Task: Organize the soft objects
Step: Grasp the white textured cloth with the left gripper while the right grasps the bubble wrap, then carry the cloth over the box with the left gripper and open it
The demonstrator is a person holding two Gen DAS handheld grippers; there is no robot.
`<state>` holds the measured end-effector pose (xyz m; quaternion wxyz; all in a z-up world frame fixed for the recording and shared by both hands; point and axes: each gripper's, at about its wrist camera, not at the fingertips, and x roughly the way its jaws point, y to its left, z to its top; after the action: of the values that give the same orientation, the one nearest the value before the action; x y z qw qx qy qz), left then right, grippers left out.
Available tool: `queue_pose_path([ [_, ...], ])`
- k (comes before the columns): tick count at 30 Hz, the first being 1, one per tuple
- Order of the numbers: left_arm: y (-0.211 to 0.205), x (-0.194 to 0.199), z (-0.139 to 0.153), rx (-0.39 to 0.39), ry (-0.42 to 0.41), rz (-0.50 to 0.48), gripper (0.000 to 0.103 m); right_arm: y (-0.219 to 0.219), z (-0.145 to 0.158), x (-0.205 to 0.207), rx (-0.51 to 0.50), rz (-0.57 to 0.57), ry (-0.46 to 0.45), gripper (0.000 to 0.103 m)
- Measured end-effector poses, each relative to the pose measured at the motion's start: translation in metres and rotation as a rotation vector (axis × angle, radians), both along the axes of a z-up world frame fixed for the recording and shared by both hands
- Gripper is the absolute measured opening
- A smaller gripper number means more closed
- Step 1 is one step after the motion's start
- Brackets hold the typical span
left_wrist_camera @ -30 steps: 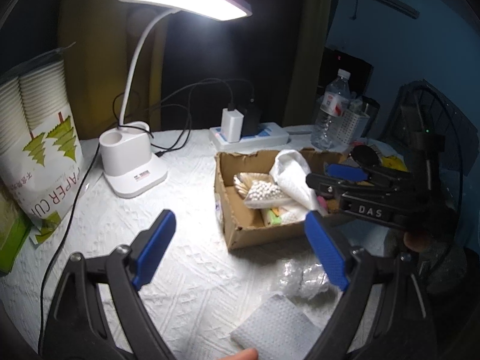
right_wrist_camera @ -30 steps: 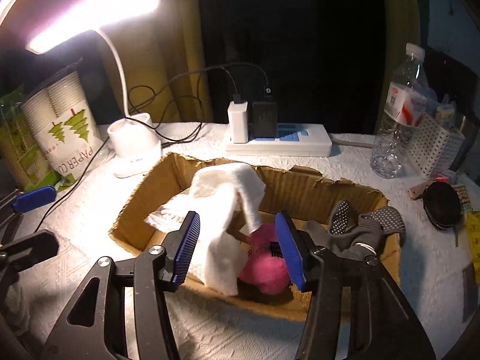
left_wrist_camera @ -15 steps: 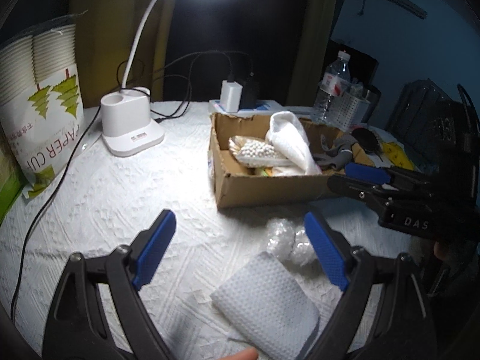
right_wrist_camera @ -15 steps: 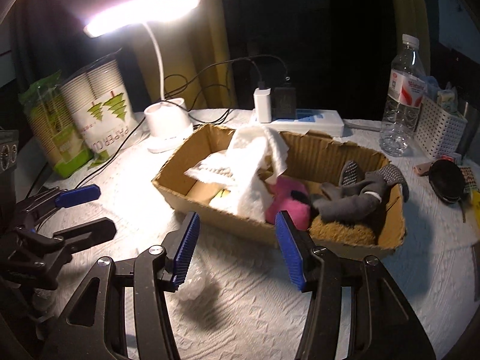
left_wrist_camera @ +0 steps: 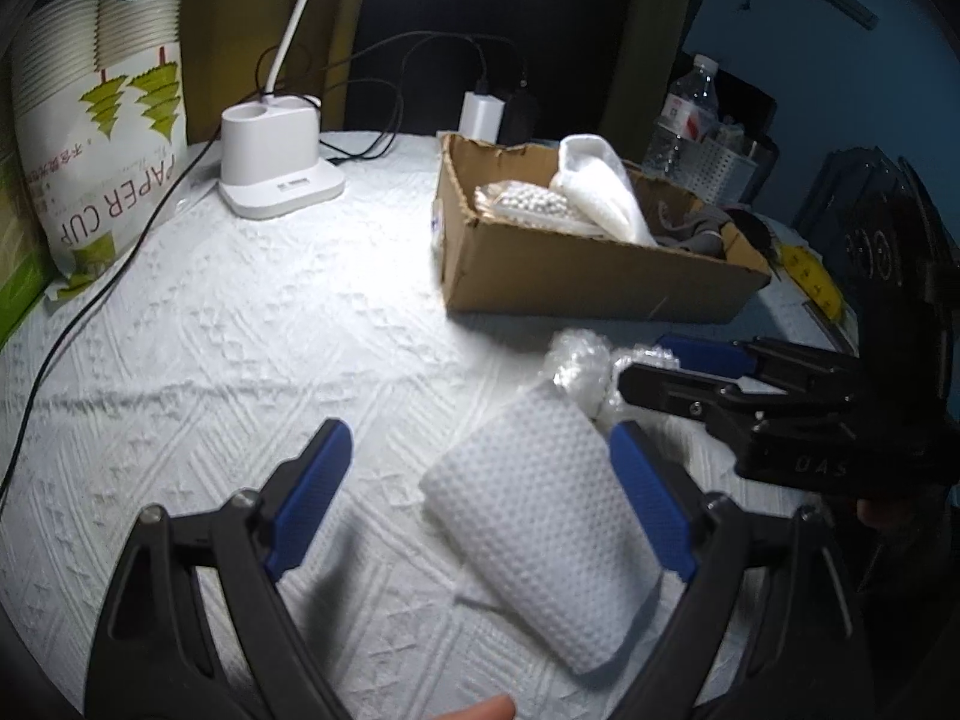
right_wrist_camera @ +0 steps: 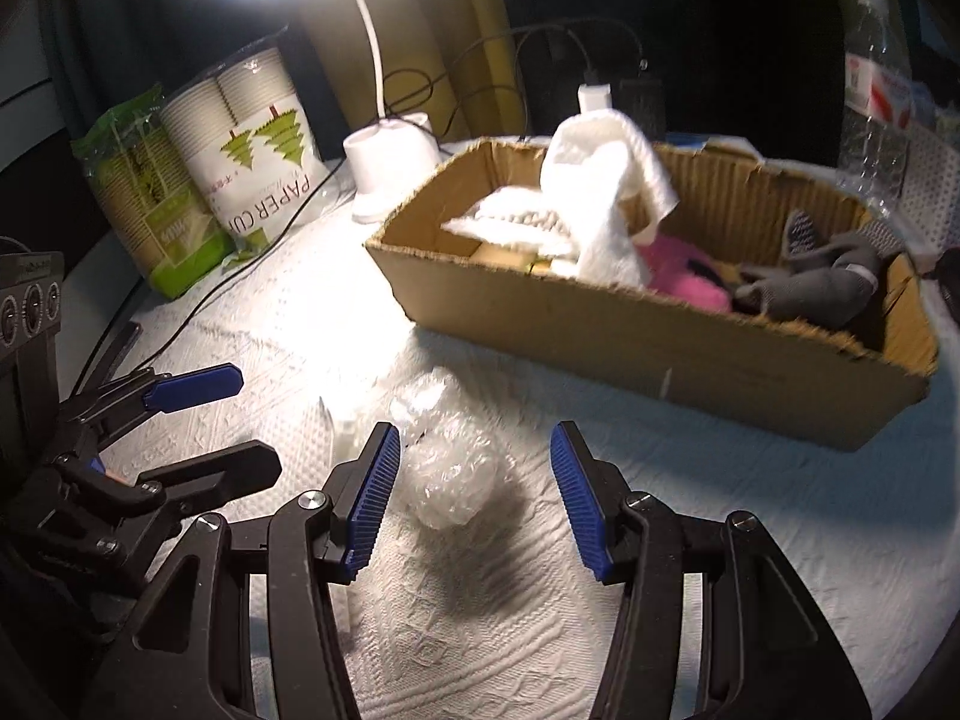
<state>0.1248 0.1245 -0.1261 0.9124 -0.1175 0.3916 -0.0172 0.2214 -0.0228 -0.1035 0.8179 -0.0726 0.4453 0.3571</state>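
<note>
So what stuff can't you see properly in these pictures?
- Floor of the cardboard box, left wrist view: its near wall hides it.
- Pink thing, right wrist view: half buried under the white towel.
- Lamp head, left wrist view: cut off by the top edge.
- Water bottle label, right wrist view: too blurred to read.

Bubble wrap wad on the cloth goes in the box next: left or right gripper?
Right, probably. The right gripper is open with the bubble wrap wad between its pads, untouched. The left gripper is open over the folded white cloth instead.
</note>
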Motion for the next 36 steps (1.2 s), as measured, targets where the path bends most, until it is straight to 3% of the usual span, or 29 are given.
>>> queue_pose_path([
  [4, -0.012, 0.000, -0.008, 0.015, 0.034, -0.022, 0.089, 0.005, -0.012, 0.000, 0.009, 0.037, 0.050, 0.055],
  [5, -0.015, 0.001, -0.009, 0.018, 0.040, -0.027, 0.089, 0.005, -0.014, 0.000, 0.013, 0.046, 0.058, 0.052],
  [6, -0.018, 0.001, -0.011, 0.020, 0.047, -0.034, 0.089, 0.005, -0.015, -0.001, 0.023, 0.059, 0.068, 0.041],
  [9, -0.027, 0.005, -0.016, 0.031, 0.076, -0.045, 0.089, 0.003, -0.011, -0.002, 0.033, 0.072, 0.065, 0.032],
  [17, -0.046, 0.014, -0.024, 0.119, 0.120, -0.036, 0.088, -0.030, 0.008, -0.004, 0.042, 0.043, 0.006, 0.030],
  [19, -0.052, 0.015, -0.024, 0.133, 0.120, -0.048, 0.076, -0.042, 0.012, -0.003, 0.048, 0.026, -0.007, 0.030],
  [21, -0.058, 0.015, -0.023, 0.185, 0.120, -0.041, 0.052, -0.056, 0.017, -0.001, 0.055, 0.007, -0.017, 0.030],
  [22, -0.061, 0.016, -0.023, 0.195, 0.119, -0.043, 0.050, -0.063, 0.019, 0.000, 0.057, -0.005, -0.023, 0.030],
  [24, -0.066, 0.016, -0.021, 0.193, 0.118, -0.061, 0.032, -0.076, 0.022, 0.002, 0.061, -0.023, -0.031, 0.030],
  [29, -0.081, 0.020, -0.013, 0.202, 0.100, -0.084, 0.020, -0.104, 0.027, 0.005, 0.075, -0.064, -0.044, 0.030],
  [36, -0.104, 0.035, 0.007, 0.205, 0.060, -0.106, 0.015, -0.134, 0.038, 0.008, 0.100, -0.090, -0.068, 0.030],
])
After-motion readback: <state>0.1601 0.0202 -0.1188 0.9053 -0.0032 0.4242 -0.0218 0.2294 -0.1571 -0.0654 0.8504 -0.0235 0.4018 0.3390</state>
